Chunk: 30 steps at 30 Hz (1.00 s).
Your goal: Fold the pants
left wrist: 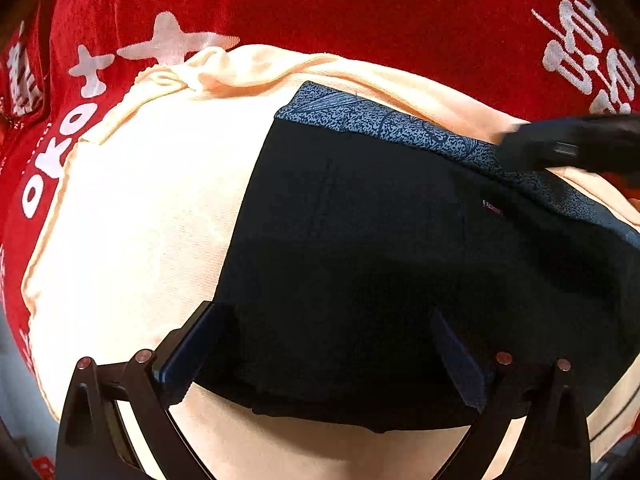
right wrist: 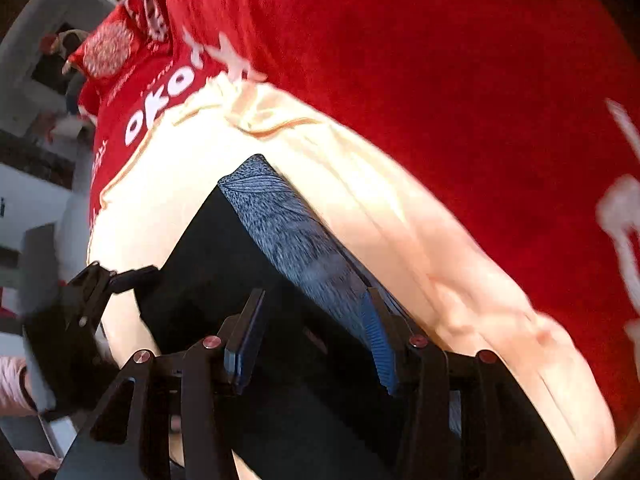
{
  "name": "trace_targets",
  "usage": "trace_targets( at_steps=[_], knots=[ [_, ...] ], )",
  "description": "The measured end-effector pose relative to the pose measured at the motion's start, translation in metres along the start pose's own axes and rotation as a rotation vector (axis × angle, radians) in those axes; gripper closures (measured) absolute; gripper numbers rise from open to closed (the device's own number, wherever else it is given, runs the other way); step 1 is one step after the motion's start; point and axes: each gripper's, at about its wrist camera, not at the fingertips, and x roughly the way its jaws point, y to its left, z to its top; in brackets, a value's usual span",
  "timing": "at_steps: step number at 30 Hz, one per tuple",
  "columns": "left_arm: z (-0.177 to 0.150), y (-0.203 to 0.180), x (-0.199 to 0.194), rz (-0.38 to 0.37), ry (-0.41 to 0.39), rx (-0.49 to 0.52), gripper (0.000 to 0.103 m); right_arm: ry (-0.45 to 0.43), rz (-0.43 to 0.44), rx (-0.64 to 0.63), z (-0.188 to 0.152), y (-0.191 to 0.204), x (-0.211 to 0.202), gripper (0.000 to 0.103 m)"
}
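The dark navy pants [left wrist: 360, 240] lie folded into a compact block on a cream cloth [left wrist: 140, 200], with a blue patterned waistband [left wrist: 400, 128] along the far edge. My left gripper [left wrist: 324, 344] hovers open over the near edge of the pants, fingers wide apart, nothing between them. My right gripper [right wrist: 316, 332] is open above the pants [right wrist: 208, 264], next to the waistband [right wrist: 288, 232]. The right gripper also shows blurred at the right of the left wrist view [left wrist: 568, 144]. The left gripper shows at the left of the right wrist view [right wrist: 80, 320].
A red blanket with white lettering [left wrist: 360, 12] covers the surface beneath the cream cloth [right wrist: 380, 208]. Room furniture and a red cushion [right wrist: 108, 48] lie beyond the blanket's edge at the far left of the right wrist view.
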Motion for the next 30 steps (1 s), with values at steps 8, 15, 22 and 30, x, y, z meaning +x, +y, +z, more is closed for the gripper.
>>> trace_targets(
  at_steps=[8,15,22,30],
  knots=[
    [-0.011,0.021,0.01,-0.03,-0.024,0.005,0.0,0.119,0.013,0.061,0.015,-0.005,0.04,0.092],
    [-0.017,0.038,0.007,-0.038,-0.02,-0.018,0.0,0.048,0.018,0.114,0.034,0.006,0.04,0.097],
    [-0.014,0.039,-0.004,0.007,-0.014,0.003,0.0,-0.019,-0.097,0.194,0.008,0.01,0.005,0.073],
    [-0.005,0.006,-0.036,0.08,-0.056,0.078,0.0,-0.109,-0.212,0.531,-0.158,-0.07,-0.106,0.037]
  ],
)
